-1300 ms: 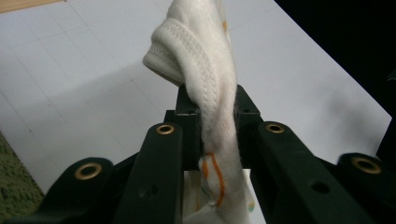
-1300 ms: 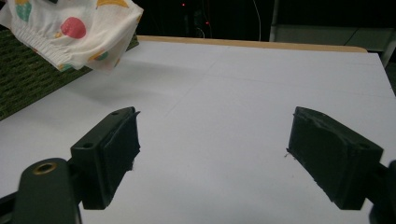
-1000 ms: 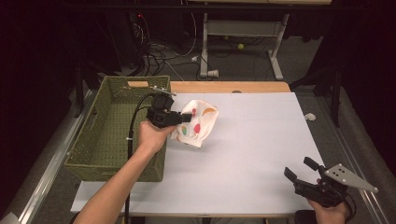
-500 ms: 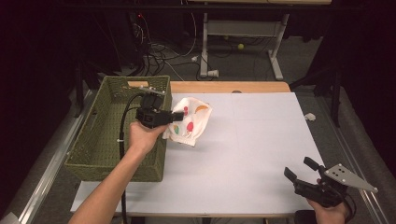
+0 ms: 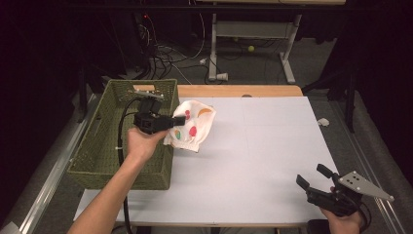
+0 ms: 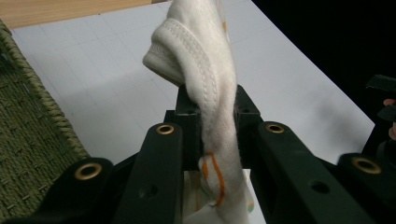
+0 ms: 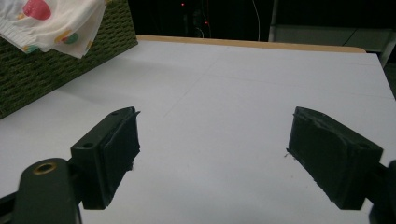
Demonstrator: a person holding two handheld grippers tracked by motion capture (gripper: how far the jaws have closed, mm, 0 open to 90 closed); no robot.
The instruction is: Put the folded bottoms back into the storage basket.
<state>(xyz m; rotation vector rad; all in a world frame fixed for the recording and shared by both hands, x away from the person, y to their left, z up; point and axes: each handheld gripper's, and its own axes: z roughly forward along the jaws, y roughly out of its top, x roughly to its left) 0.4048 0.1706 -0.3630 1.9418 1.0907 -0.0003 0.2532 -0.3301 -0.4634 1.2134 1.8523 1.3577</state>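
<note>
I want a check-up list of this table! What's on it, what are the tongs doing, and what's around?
Surface: white table top, bare in the middle.
Job's things: white spotted cloth held off the table; green woven basket at the left edge.
Clutter: nothing seen.
Grippers: left tongs pinch the cloth beside the basket; right tongs open, low near the front right corner.
Cables: black cable trails from the left tongs.
Surroundings: dark room, desk legs, floor wires behind.

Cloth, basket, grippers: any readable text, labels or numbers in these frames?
None readable.
The cloth carries coloured shapes only, no lettering.
The basket has a pale tag on its far rim, too small to read.
The left gripper and right gripper show no markings.
</note>
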